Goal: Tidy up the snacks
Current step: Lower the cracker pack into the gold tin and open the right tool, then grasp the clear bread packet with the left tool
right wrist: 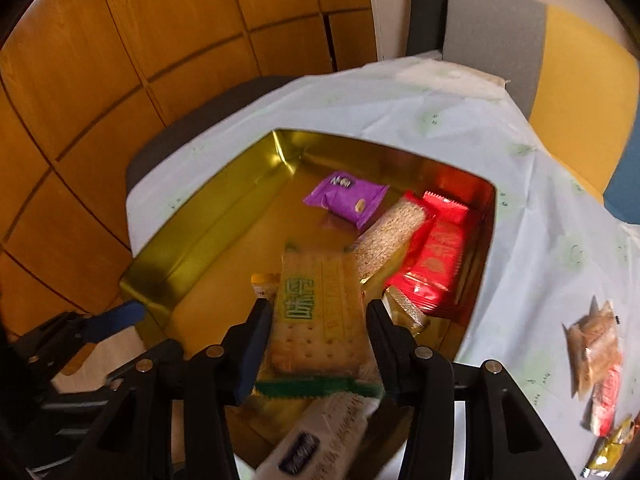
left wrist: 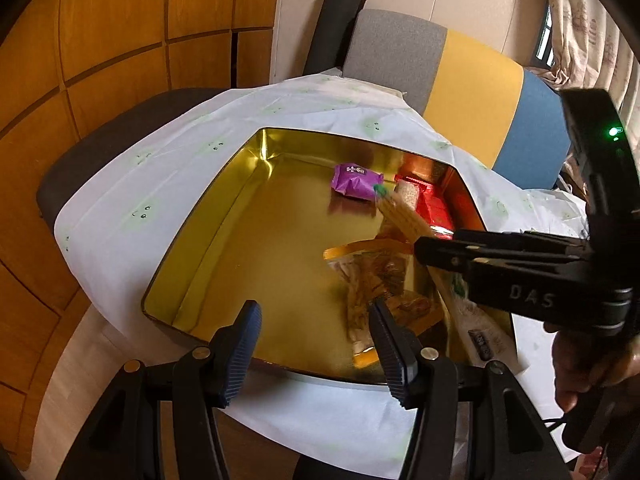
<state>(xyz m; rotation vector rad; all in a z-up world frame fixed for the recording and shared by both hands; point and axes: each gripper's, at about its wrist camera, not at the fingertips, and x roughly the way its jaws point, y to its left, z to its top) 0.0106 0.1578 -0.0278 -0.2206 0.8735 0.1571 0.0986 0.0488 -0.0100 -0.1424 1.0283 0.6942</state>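
gold tin [right wrist: 192, 264]: several snacks in | right gripper [right wrist: 318, 334] fingers holding cracker pack [right wrist: 316, 304] over it | left gripper [left wrist: 316, 344] fingers wide, empty | loose snacks [right wrist: 596, 364] on bench still to go

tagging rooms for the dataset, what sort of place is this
Probably a home living or dining room. Orange wood wall panels, a curtained window, an upholstered chair in grey, yellow and blue, and a patterned tablecloth under a gold snack tin all suggest it.
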